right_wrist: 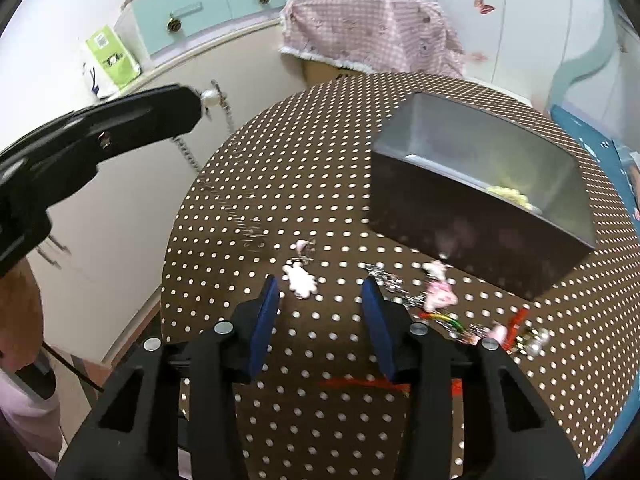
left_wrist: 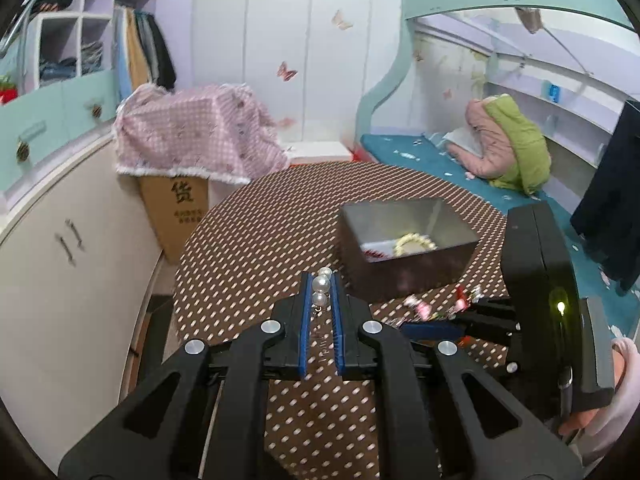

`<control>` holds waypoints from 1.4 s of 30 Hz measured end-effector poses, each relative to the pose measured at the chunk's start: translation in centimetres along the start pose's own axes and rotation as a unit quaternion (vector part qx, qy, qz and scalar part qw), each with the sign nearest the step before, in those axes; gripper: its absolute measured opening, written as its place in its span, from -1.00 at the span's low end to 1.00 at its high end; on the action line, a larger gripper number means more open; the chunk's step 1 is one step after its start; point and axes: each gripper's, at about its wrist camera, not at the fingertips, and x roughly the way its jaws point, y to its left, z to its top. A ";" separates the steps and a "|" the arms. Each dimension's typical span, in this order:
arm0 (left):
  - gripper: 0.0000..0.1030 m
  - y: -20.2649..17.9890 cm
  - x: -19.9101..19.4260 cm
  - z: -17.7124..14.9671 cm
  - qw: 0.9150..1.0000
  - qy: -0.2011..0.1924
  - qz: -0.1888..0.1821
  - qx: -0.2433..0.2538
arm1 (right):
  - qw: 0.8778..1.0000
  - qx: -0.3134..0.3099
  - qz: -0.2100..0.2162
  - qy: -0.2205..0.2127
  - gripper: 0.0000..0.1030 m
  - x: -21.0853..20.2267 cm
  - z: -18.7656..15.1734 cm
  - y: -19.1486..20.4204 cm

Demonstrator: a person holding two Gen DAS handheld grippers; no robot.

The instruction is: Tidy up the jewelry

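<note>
Fingers on my left gripper (left_wrist: 321,292) are nearly closed, pinching a pearl piece (left_wrist: 321,286) between the blue pads (left_wrist: 306,320). From the right wrist view a thin chain (right_wrist: 188,152) hangs below the pearls beside the surface edge, so I judge I've lifted it clear to carry it across to the box (left_wrist: 404,248). My right gripper (right_wrist: 320,300) has its fingers spread wide with nothing between them, low over the surface, just short of a pale pink charm (right_wrist: 301,280); I read that as lining up for the next pick.

The box is dark outside with a grey lining and stands open toward the far right of the round surface (left_wrist: 260,232). A cream bead bracelet (left_wrist: 414,242) already lies inside, with something red and white beside it that I can't identify. More loose jewelry (right_wrist: 460,312) sits in a blurred tangle in front of the box: pink, red, green and silvery bits.

The surface wears a brown cloth with pale dots. Beyond it stand a cardboard carton (left_wrist: 176,208) under a pink checked cover (left_wrist: 196,136), white cabinets (left_wrist: 60,264), and a bed with a teal mattress (left_wrist: 420,156) carrying bundled pink and green bedding (left_wrist: 508,144).
</note>
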 end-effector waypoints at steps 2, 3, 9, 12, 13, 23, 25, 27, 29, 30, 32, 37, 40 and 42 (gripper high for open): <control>-0.82 0.8 0.1 -0.6 1.000 0.007 0.004 -0.009 | 1.000 -0.003 -0.002 0.009 -0.29 0.7 0.1 0.3; -0.82 1.1 0.1 -0.9 1.000 0.010 0.006 -0.012 | 1.000 -0.004 -0.002 0.012 -0.32 1.0 0.1 0.4; -0.82 3.2 0.9 -3.1 0.998 0.036 0.014 -0.042 | 0.999 -0.015 -0.012 0.026 -0.69 1.8 0.4 1.0; -0.82 3.2 1.1 -3.7 0.998 0.041 0.015 -0.047 | 0.999 -0.017 -0.014 0.027 -0.70 1.8 0.4 0.9; -0.82 3.3 1.1 -3.8 0.998 0.041 0.012 -0.049 | 0.999 -0.015 -0.012 0.028 -0.70 1.8 0.4 0.8; -0.82 2.2 1.6 -2.7 0.999 0.033 -0.003 -0.040 | 1.000 0.010 -0.026 -0.009 -0.70 -1.5 0.3 -0.8; -0.82 1.6 1.8 -2.1 0.999 0.028 -0.009 -0.032 | 0.999 0.018 -0.034 -0.023 -0.71 -2.7 0.3 -1.7; -0.82 0.7 1.9 -1.4 0.999 0.023 -0.014 -0.022 | 0.998 0.029 -0.044 -0.039 -0.71 -4.1 0.2 -2.8; -0.82 -0.4 2.1 -0.4 1.000 0.015 -0.025 -0.010 | 0.997 0.038 -0.054 -0.050 -0.71 -5.1 0.1 -3.7; -0.82 -0.8 2.2 -0.1 1.000 0.012 -0.028 -0.006 | 0.995 0.045 -0.060 -0.058 -0.71 -5.8 0.0 -4.4; -0.82 -2.1 2.4 0.7 0.999 0.005 -0.039 0.006 | 0.994 0.055 -0.070 -0.069 -0.71 -6.8 -0.1 -5.4; -0.82 -4.9 2.5 2.8 0.998 -0.015 -0.061 0.031 | 0.988 0.079 -0.091 -0.095 -0.71 -9.0 0.1 -7.9; -0.82 -5.9 2.5 3.9 0.997 -0.028 -0.064 0.040 | 0.985 0.088 -0.104 -0.108 -0.71 -9.9 0.6 -8.8; -0.82 -6.3 2.4 4.9 0.996 -0.035 -0.067 0.042 | 0.983 0.090 -0.107 -0.116 -0.71 -10.4 1.0 -9.1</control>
